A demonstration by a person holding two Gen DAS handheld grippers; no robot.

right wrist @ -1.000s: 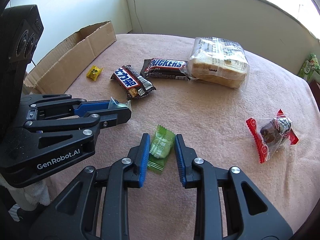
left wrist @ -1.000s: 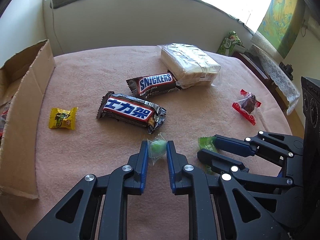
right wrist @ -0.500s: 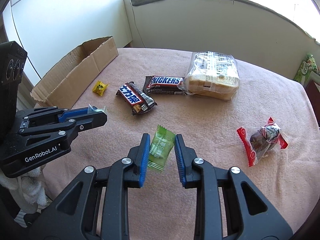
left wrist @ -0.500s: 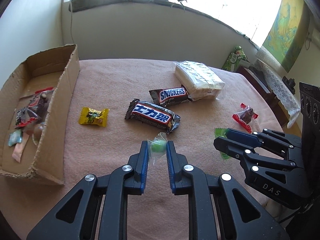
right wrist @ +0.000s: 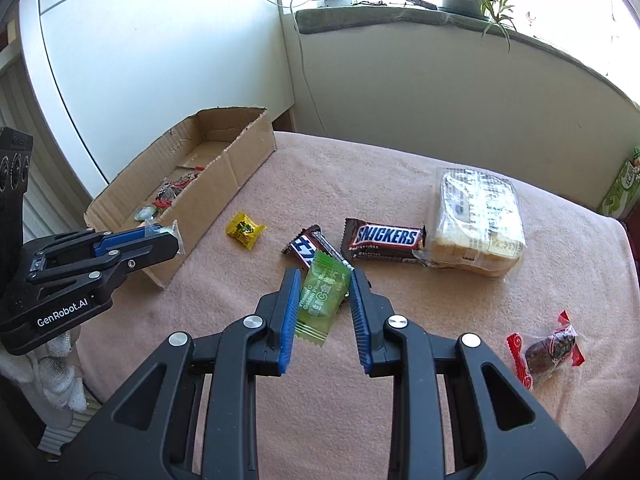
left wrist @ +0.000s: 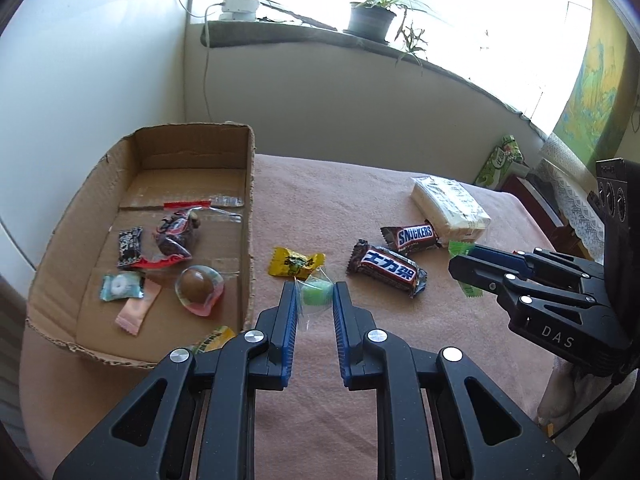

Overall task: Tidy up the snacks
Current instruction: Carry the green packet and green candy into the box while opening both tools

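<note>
The left hand-held gripper (left wrist: 316,300) is clamped on a small round green candy in clear wrap (left wrist: 315,295), above the pink-clothed table (left wrist: 360,200) beside the open cardboard box (left wrist: 250,216) at its left edge. The right hand-held gripper (right wrist: 325,296) is clamped on a flat green candy sachet (right wrist: 322,300), above the table's middle.

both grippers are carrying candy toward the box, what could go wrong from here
The left gripper pinches the small green candy partly by its thin clear wrapper, so it might slip out before reaching the cardboard box. The right gripper also holds a green packet nearby; the two could bump at the box.
</note>
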